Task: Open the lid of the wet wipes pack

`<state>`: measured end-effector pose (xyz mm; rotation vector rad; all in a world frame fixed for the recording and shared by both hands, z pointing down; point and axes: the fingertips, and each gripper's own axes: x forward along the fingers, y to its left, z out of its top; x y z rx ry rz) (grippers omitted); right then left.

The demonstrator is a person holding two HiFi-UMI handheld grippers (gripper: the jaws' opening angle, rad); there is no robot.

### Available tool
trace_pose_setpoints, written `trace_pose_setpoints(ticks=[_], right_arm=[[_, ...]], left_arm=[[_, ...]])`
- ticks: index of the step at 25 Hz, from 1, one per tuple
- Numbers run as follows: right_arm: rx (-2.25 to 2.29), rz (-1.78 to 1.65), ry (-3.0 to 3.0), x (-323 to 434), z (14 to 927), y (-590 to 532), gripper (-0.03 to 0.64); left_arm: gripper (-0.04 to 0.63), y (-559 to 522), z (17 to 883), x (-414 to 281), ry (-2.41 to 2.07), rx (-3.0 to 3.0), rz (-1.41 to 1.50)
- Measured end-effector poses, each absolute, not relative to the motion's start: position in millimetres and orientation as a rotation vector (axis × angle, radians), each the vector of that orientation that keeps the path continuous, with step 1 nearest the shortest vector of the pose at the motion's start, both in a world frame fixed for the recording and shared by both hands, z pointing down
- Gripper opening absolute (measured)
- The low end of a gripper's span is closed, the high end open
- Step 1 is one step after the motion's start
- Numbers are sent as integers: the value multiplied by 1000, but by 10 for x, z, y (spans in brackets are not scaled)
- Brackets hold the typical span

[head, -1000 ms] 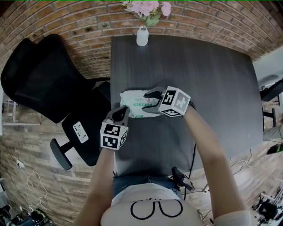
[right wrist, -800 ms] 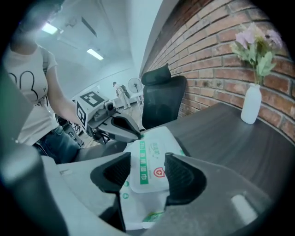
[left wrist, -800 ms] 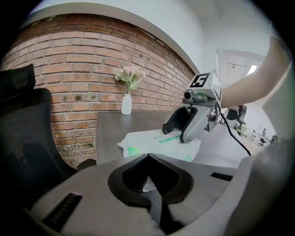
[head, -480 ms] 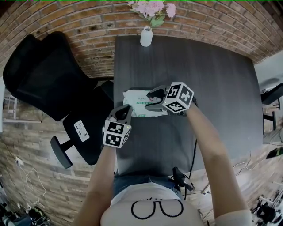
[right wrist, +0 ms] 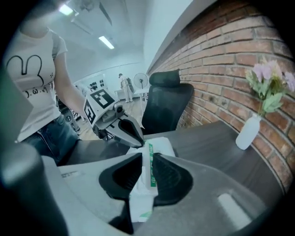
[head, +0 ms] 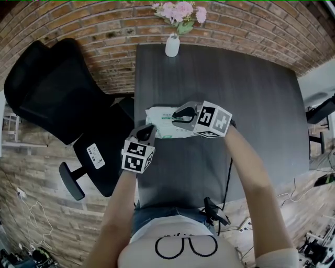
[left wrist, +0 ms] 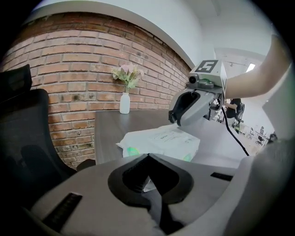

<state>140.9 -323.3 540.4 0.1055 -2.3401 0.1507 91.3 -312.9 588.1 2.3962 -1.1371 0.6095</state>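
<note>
Nearest the camera, the person's white shirt (head: 183, 246) is filling the bottom of the head view, with both bare forearms reaching out over the near edge of the dark table (head: 246, 89).

The left gripper (head: 145, 131) is sitting at the near-left side of the table, pointing down and away. In the left gripper view its jaws (left wrist: 148, 160) are standing together. A sliver of white is showing in the gap, so they seem to be pinching the near-left edge of the wet wipes pack (head: 159, 123), though that contact is partly hidden.

The pack is lying flat on the near-left part of the table, just beyond the left gripper.

The right gripper (head: 180, 114) is coming in from the right, over the top of the pack. Its jaws are closing, and in the right gripper view (right wrist: 146, 159) the pads are pressing on the lid (right wrist: 146, 177), a white flap with a green stripe standing up between them.

To the left of the table a black office chair (head: 52, 94) is standing. At the table's far edge a white vase (head: 171, 46) is holding pink flowers (head: 178, 10), in front of the brick wall (head: 94, 26).
</note>
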Motion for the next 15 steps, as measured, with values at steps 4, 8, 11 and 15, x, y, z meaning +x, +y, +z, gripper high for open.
trace_pose_setpoints(ticks=[4, 8, 11, 15], right_arm=[[161, 97, -2362, 1428, 5289, -3322, 28], [252, 19, -2368, 1436, 5228, -3485, 18], [332, -36, -2361, 1421, 5216, -3612, 17], [439, -96, -2314, 1427, 5322, -3803, 67]], left_arm=[[-2, -3127, 5877, 904, -1129, 2393, 600], [-2, -3127, 5874, 916, -1127, 2395, 602], [-2, -3119, 5877, 916, -1122, 2399, 613], [-2, -3120, 5880, 921, -1117, 2403, 624]])
